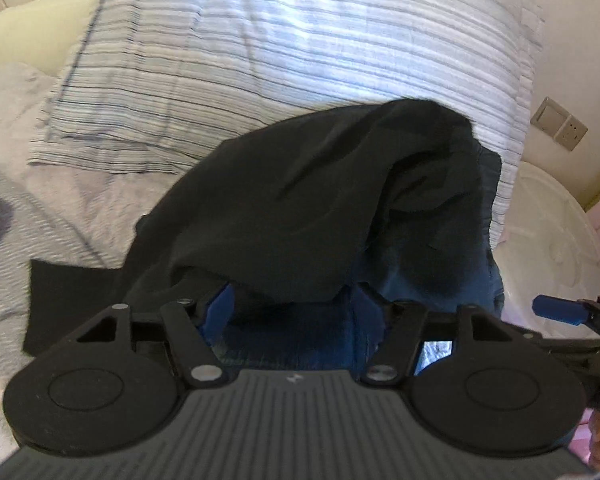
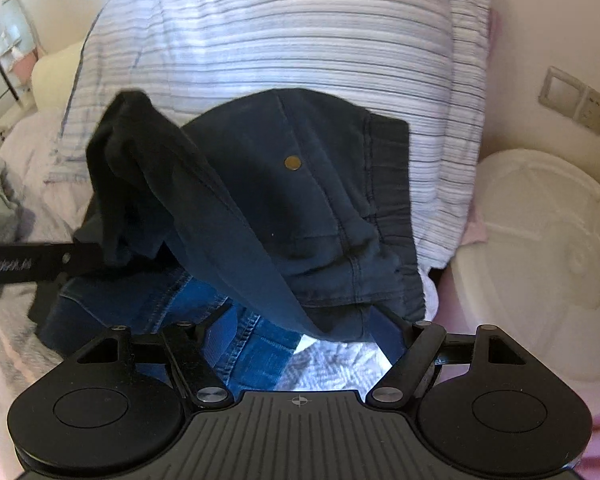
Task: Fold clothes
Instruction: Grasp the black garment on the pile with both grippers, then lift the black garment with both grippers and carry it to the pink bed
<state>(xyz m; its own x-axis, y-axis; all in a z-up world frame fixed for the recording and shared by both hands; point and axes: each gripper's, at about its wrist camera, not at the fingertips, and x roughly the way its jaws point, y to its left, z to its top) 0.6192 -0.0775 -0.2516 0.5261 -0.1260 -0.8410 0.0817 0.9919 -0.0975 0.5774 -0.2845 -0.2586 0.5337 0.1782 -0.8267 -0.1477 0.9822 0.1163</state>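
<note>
Left wrist view: the left gripper (image 1: 292, 304) has jaws apart under draped dark navy denim trousers (image 1: 300, 200) on the bed; the right gripper (image 2: 300, 320) gapes wide beneath them.

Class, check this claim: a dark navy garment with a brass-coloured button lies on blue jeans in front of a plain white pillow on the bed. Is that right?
Not quite. The pillow is striped, not plain white; the right wrist view shows thin dark stripes across it. The rest holds: the dark navy garment with its brass-coloured button lies on the blue jeans in front of that pillow.
</note>
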